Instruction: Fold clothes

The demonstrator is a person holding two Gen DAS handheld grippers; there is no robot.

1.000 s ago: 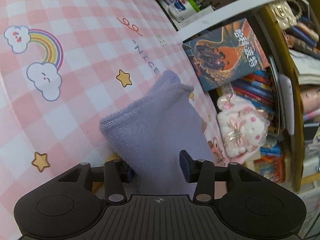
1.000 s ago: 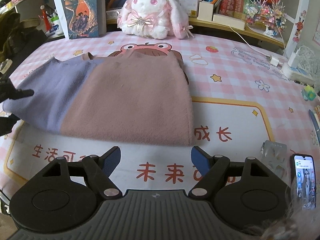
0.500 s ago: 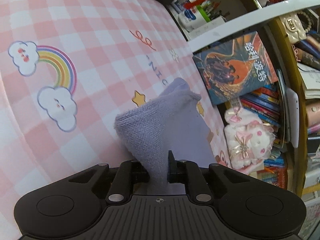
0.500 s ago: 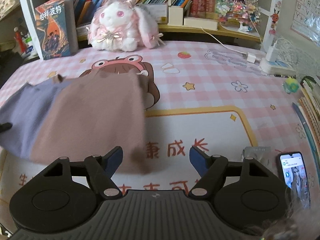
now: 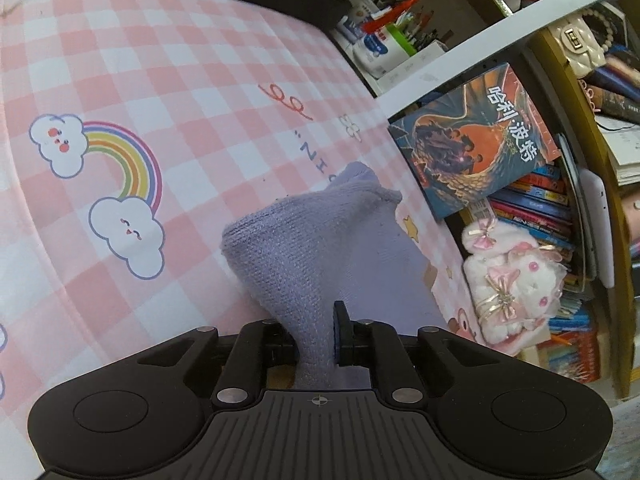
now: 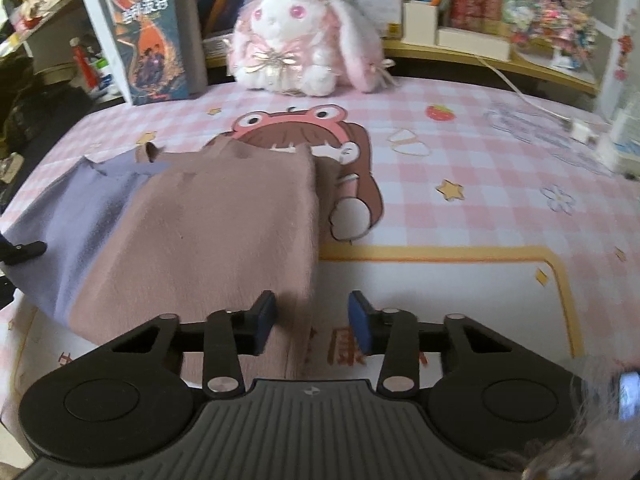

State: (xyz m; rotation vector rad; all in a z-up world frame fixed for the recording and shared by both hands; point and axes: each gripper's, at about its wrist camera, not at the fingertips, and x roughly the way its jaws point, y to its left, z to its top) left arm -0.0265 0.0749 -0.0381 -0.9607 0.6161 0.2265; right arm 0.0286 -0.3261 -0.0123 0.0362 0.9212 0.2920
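A folded garment, brownish pink (image 6: 232, 232) with a lavender part (image 6: 68, 216), lies on a pink checked mat (image 6: 480, 216). In the left wrist view my left gripper (image 5: 316, 340) is shut on the lavender cloth (image 5: 320, 248) and the cloth bunches up in front of it. In the right wrist view my right gripper (image 6: 312, 322) is open, its blue pads on either side of the garment's near right corner. The left gripper's tip shows at the left edge of that view (image 6: 24, 250).
A plush rabbit (image 6: 300, 40) and an upright book (image 6: 154, 44) stand at the mat's far edge below shelves of books. A charger and cable (image 6: 576, 128) lie far right. A phone (image 6: 628, 394) lies at the near right.
My left gripper closed on the lavender cloth and lifted it into a bunch. My right gripper moved forward over the garment's near right corner and narrowed its opening.
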